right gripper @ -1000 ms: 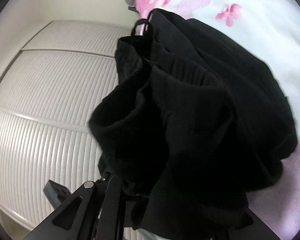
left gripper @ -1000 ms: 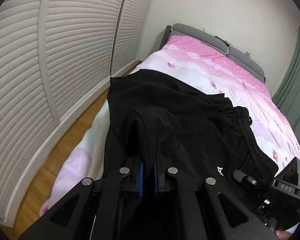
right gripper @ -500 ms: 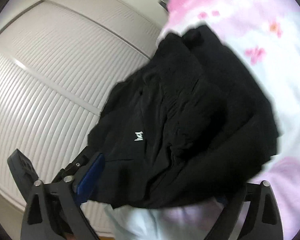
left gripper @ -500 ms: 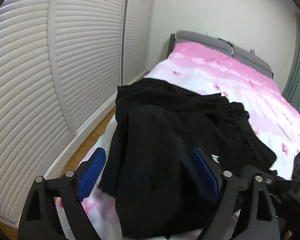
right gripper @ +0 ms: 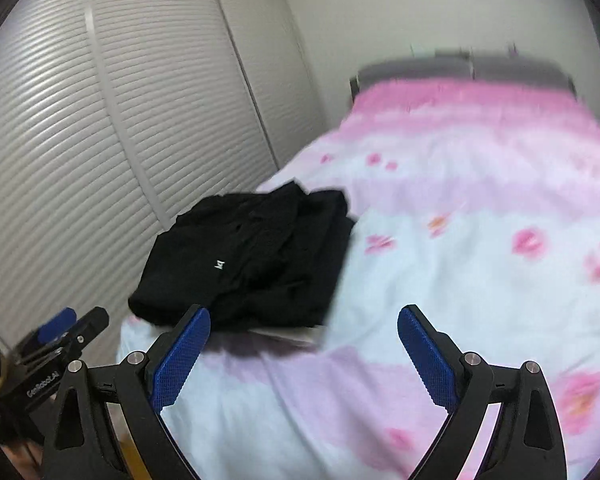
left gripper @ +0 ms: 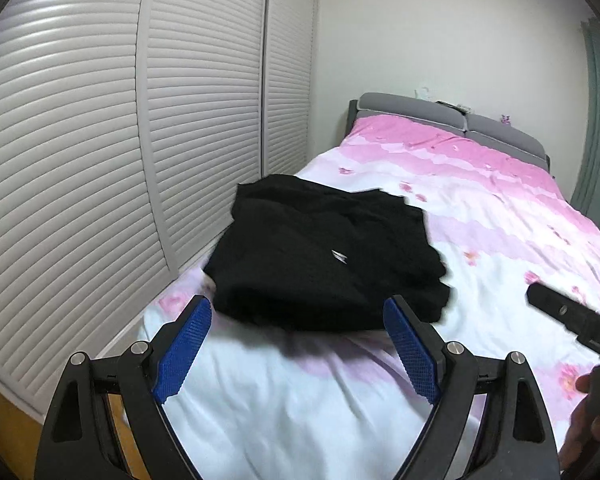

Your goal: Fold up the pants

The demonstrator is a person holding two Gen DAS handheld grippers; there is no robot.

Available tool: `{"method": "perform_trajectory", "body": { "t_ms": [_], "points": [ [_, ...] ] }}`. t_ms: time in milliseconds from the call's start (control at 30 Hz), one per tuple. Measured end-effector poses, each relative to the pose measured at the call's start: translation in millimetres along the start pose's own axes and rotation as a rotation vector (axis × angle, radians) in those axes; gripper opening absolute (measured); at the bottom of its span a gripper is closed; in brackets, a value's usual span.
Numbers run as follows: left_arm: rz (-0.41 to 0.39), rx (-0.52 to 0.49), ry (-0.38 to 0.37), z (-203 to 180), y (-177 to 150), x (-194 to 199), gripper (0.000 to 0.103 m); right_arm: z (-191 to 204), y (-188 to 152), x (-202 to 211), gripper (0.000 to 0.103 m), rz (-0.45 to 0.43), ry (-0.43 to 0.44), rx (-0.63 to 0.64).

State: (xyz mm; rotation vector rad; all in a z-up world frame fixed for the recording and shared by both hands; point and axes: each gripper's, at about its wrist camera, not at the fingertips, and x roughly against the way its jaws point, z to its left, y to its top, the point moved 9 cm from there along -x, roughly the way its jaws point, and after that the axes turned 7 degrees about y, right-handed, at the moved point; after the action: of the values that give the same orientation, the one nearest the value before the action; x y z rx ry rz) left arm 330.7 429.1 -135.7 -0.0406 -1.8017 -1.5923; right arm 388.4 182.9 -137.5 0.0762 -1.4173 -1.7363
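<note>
Black pants [left gripper: 324, 256] lie folded near the bed's [left gripper: 500, 240] left edge; your left hand-held gripper [left gripper: 296, 352] and right hand-held gripper [right gripper: 304, 356] gape empty. Nudge them and they may slide floorward.

"GenRoboAI" on left gripper [right gripper: 66, 330]

1. The left gripper [left gripper: 298, 338] sits at the bottom of its frame, blue pads spread wide, nothing between them.
2. The right gripper [right gripper: 304, 338] sits likewise low in its frame, pads wide apart and empty.
3. A hand [left gripper: 592, 412] grips a black handle at lower right of the left view.
</note>
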Motion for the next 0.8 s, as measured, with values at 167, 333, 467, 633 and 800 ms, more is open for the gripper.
{"method": "perform_trajectory", "body": {
  "t_ms": [167,333,467,633,800],
  "points": [
    [-0.022,-0.002,-0.06,-50,-19,68,0.088,17,25,70,0.096,-0.071,-0.113,0.136],
    [-0.075,-0.061,-0.13,-110,-28,131,0.089,-3,22,157,0.096,-0.129,-0.186,0.15],
    [-0.11,-0.094,-0.19,-156,-36,178,0.093,-27,12,233,0.096,-0.157,-0.265,0.142],
    [-0.157,-0.139,-0.248,-204,-49,236,0.097,-62,-6,321,0.096,-0.194,-0.391,0.112],
    [-0.17,-0.173,-0.293,-242,-66,278,0.1,-91,-26,380,0.096,-0.188,-0.447,0.063]
  ]
}}
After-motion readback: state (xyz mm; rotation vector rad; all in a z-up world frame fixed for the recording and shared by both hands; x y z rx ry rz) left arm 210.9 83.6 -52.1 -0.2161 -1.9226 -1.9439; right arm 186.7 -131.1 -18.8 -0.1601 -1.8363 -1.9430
